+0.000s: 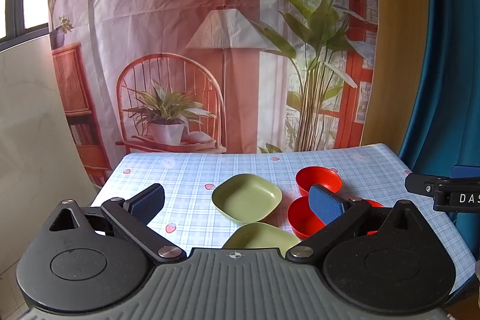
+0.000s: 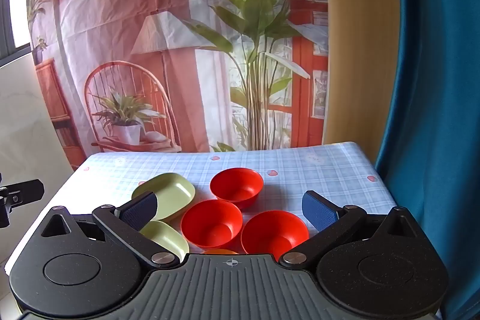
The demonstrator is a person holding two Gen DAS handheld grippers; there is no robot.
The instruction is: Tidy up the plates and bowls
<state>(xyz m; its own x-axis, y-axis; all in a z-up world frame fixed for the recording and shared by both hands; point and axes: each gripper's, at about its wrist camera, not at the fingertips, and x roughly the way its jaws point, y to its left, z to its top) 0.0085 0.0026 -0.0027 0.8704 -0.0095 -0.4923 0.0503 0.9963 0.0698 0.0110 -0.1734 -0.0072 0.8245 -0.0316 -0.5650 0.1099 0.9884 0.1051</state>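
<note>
The right gripper hovers, fingers apart and empty, above the near glossy red plastic bowl. The left gripper, equally spread, faces the square pale-green plastic plate. Grip one rim edge squarely; nest like with like.

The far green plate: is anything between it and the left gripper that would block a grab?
Nothing visible does. The left gripper hangs open above the table, and the far green plate lies in plain sight between its fingers. The near green plate sits closer, just below the approach, and red bowls stand off to the right.
</note>
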